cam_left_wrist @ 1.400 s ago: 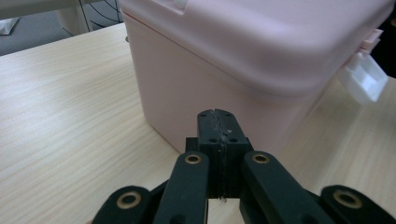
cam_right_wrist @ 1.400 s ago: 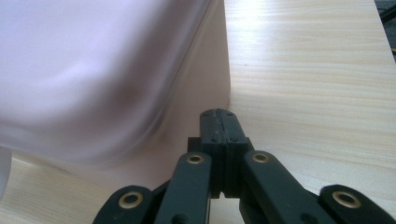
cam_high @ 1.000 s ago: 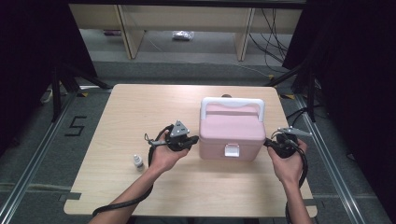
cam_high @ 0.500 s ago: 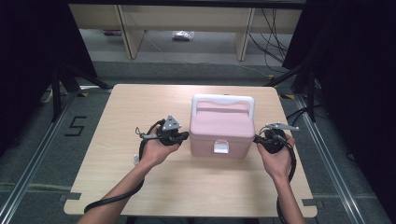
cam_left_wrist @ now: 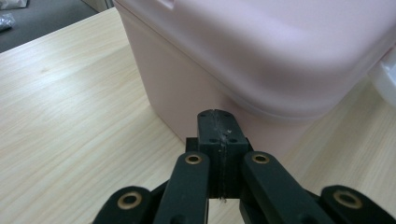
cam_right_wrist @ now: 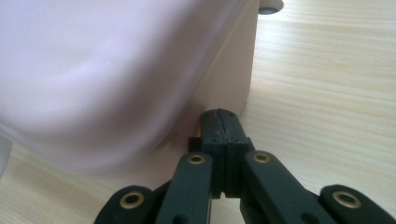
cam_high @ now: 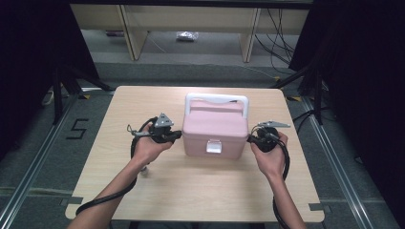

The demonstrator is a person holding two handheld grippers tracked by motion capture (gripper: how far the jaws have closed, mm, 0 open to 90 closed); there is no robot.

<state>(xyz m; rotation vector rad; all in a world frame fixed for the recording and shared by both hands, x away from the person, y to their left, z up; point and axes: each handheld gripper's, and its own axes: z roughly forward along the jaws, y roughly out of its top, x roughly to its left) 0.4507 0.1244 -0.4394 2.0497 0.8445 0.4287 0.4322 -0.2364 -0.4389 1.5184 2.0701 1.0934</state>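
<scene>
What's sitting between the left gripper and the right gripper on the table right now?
The pink box with a white handle, in the high view; the left gripper and right gripper flank its sides.

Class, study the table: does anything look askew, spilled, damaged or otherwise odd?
Nothing stands out. The pink box sits upright and closed on the table, its white handle folded back, with a shut hand-held gripper at each side.

High view overhead, facing forward; gripper views close, sharing pink box.

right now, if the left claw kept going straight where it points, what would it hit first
Most likely the pink box: the shut left claw points at its lower side wall, just under the lid's overhang, already very close.
</scene>
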